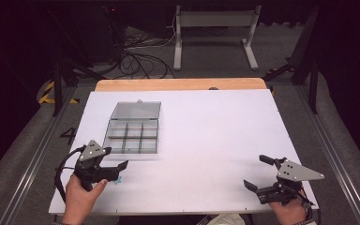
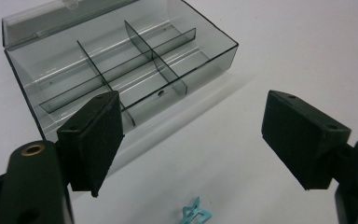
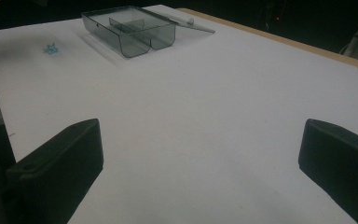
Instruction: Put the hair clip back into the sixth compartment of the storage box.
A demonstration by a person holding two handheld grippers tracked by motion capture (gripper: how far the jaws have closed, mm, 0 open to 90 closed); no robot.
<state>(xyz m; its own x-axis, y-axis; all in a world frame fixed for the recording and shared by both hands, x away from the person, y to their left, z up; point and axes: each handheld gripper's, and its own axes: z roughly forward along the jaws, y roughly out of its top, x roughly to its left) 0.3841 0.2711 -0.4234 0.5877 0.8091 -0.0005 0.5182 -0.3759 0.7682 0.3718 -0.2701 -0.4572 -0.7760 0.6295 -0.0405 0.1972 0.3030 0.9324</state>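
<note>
The left gripper (image 1: pixel 115 169) sits low over the near-left part of the white table (image 1: pixel 215 140), its jaws spread wide with nothing between the pads. No earlier picture bears on it, so only this stance can be told. Just below and between its jaws, in the left gripper view, lies a small turquoise star-shaped plastic piece (image 2: pixel 195 213) flat on the table; in the high view it (image 1: pixel 117 180) lies just beside the tip of the nearer jaw, not touched by either pad. So the pickup has not happened: the piece is loose on the surface, and the gripper appears lined up to close on it.

Beyond the left gripper, a little further out, stands the smoke-grey transparent plastic organiser box (image 2: pixel 121 70), its hinged lid thrown open and lying back on the far side. Its compartments look empty.

The right gripper (image 1: pixel 260 174) rests over the near-right corner, well apart from both piece and box, jaws likewise wide with bare table between them.

By my judgement the work is at its start: grasping, carrying and dropping the piece into a compartment are all left, and perhaps closing the lid.
</note>
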